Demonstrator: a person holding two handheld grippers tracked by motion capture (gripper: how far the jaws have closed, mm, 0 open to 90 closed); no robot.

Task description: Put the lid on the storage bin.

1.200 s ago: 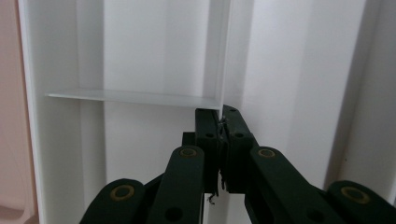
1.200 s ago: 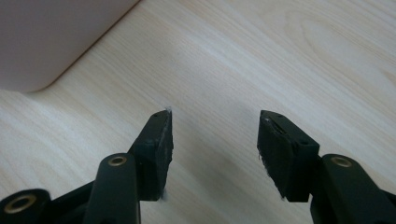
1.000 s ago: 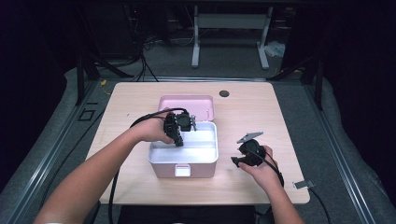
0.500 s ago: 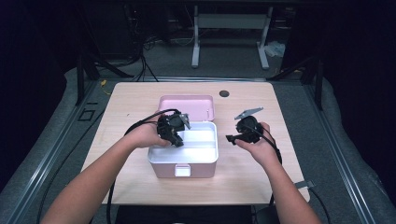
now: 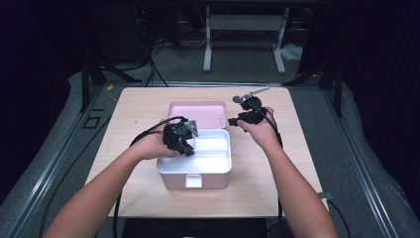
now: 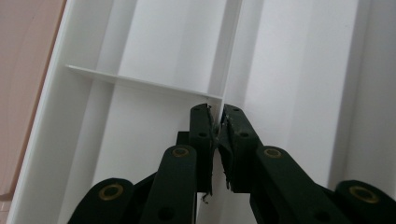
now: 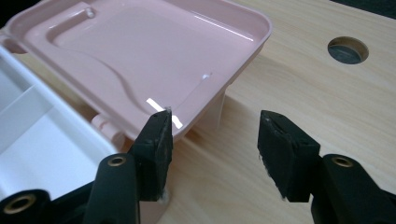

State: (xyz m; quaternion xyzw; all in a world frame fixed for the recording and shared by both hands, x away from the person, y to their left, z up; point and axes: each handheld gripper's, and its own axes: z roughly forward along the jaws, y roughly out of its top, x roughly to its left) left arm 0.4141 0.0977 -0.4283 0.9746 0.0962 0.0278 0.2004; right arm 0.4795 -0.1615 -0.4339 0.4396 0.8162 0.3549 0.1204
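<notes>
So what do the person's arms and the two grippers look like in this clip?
Both forearms are bare, with no sleeves or gloves in sight. The left gripper and right gripper are black, each trailing a black cable. Their linkage arms carry brass-coloured rivets, and the blocky black pads look worn and frayed at the edges.

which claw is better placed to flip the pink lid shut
Right, probably. The right claw is open beside the pink lid, at its right corner, jaws spread near the rim. The left claw is shut on the white divider inside the box, so it is occupied.

Left gripper point(image 6: 218, 122) jaws pinched on the white tray's point(image 6: 56, 121) thin upright divider point(image 6: 229, 70).
</notes>
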